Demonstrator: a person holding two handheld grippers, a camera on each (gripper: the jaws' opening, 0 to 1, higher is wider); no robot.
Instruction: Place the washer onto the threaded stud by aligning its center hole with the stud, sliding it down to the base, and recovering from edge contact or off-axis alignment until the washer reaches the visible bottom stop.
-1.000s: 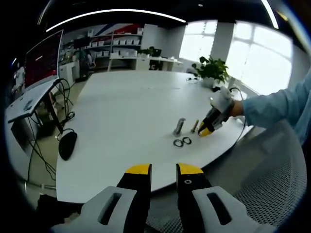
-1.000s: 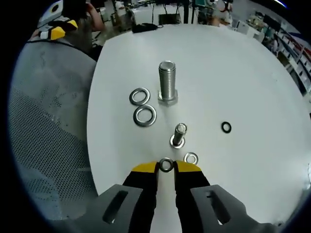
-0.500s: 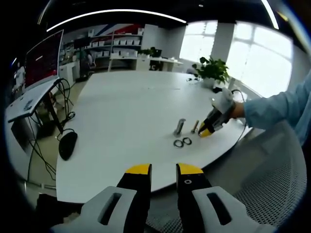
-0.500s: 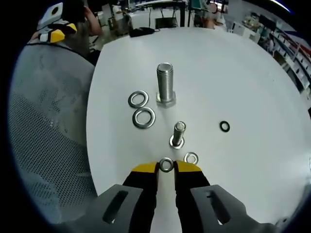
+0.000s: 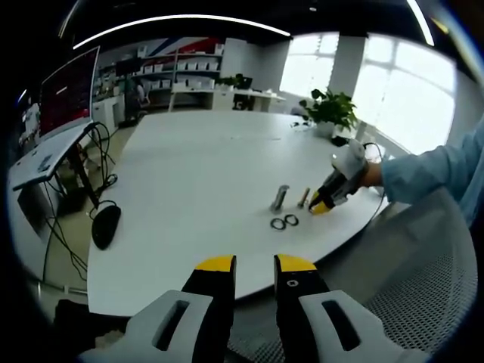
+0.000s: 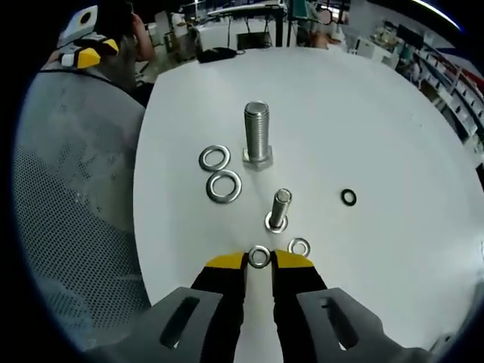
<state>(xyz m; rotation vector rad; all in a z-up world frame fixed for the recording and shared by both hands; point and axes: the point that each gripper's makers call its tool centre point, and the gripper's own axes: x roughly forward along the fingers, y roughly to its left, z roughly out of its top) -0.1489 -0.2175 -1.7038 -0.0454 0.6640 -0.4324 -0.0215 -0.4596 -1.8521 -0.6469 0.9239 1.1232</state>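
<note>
My right gripper (image 6: 259,259) is shut on a small steel washer (image 6: 259,256), held edge-on between its yellow tips just short of the small threaded stud (image 6: 279,208). That stud stands upright on the white table (image 6: 363,121) with a washer at its base. Another small washer (image 6: 299,247) lies flat beside my right tip. A larger bolt (image 6: 257,133) stands farther off, with two big washers (image 6: 219,174) to its left. In the left gripper view my left gripper (image 5: 253,266) hangs off the table's near edge, jaws slightly apart and holding nothing, far from the studs (image 5: 291,198) and the right gripper (image 5: 324,203).
A black ring (image 6: 349,197) lies to the right of the small stud. A mesh chair (image 6: 68,197) sits along the table's left edge. In the left gripper view a black mouse (image 5: 105,226) rests at the table's left corner, a potted plant (image 5: 330,110) at the far side.
The right gripper view has shifted slightly; the washer stays clamped at the same distance from the small stud. The left gripper has not moved.
</note>
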